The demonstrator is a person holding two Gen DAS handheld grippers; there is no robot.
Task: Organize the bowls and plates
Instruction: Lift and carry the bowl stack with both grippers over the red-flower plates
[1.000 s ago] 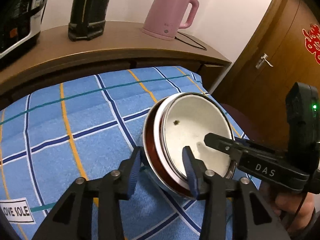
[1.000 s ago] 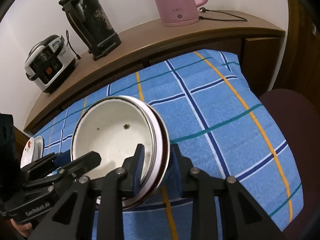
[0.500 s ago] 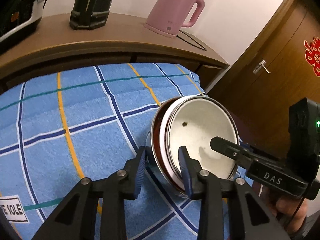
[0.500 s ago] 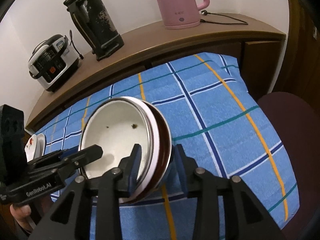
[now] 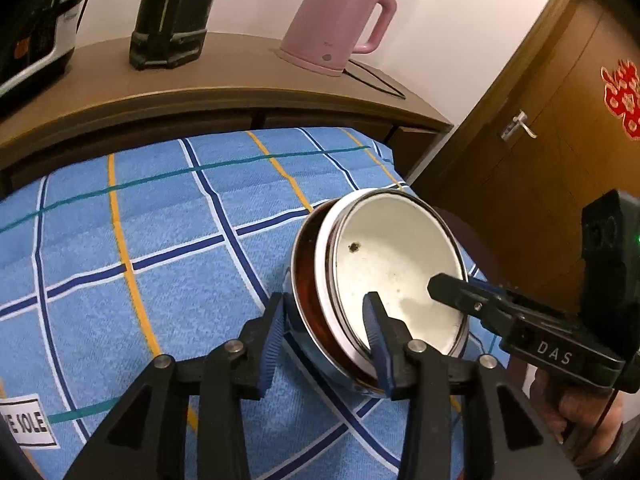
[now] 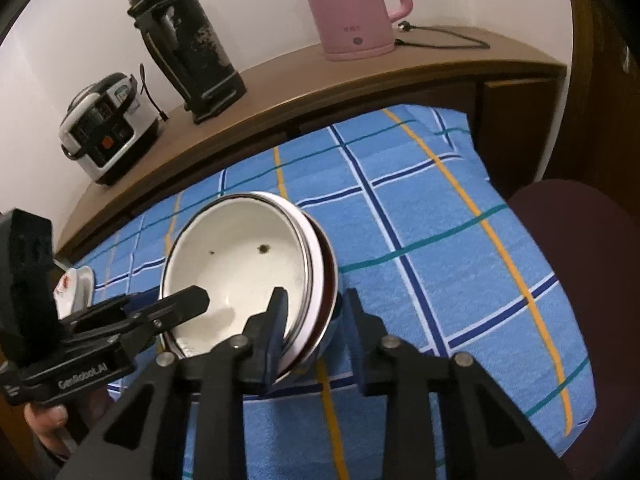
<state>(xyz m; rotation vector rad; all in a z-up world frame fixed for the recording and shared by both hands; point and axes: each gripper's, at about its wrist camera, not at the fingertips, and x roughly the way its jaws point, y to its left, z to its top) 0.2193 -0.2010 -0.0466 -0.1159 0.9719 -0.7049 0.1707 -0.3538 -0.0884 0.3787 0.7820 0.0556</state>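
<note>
Three nested bowls (image 5: 396, 276) tilt at the bench's (image 5: 160, 240) right edge; left gripper (image 5: 324, 340) fingers opening, right gripper (image 6: 316, 320) fingers closing, both straddling the rims.

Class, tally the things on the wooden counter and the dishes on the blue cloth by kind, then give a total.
Kettle: 1
Flask: 1
Cooker: 1
Stacked bowls: 1 stack; number of bowls unclear
Small dish: 1
Total: 5
</note>
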